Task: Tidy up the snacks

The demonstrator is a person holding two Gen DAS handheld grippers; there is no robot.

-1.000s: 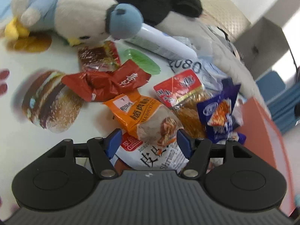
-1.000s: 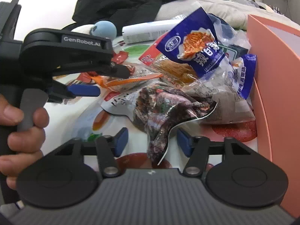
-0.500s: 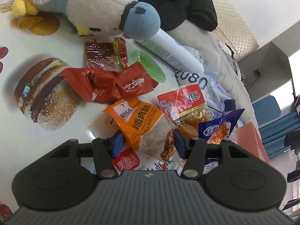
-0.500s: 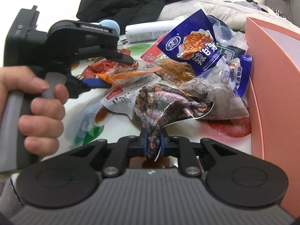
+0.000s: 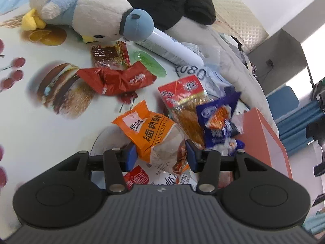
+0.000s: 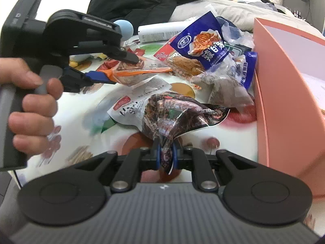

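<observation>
My left gripper (image 5: 159,155) is shut on an orange snack packet (image 5: 150,130) and holds it above the table; the packet also shows in the right wrist view (image 6: 134,74), clamped between the left gripper's fingers (image 6: 99,77). My right gripper (image 6: 166,157) is shut on the lower corner of a dark crinkled snack bag (image 6: 178,116), lifted a little off the table. A white snack bag (image 6: 134,105) lies under both. A blue packet (image 6: 205,40), a red-topped noodle packet (image 5: 182,99) and a red wrapper (image 5: 117,79) lie in the pile.
An orange-pink box (image 6: 288,93) stands at the right, its wall against the pile. A plush duck (image 5: 81,14), a white tube (image 5: 172,48), a black jacket (image 5: 178,2) and grey bedding lie at the back. The tablecloth (image 5: 30,122) has printed food pictures.
My left gripper closed on the orange packet and lifted it off the white bag. My right gripper shut on the dark bag's corner and has raised it slightly.
</observation>
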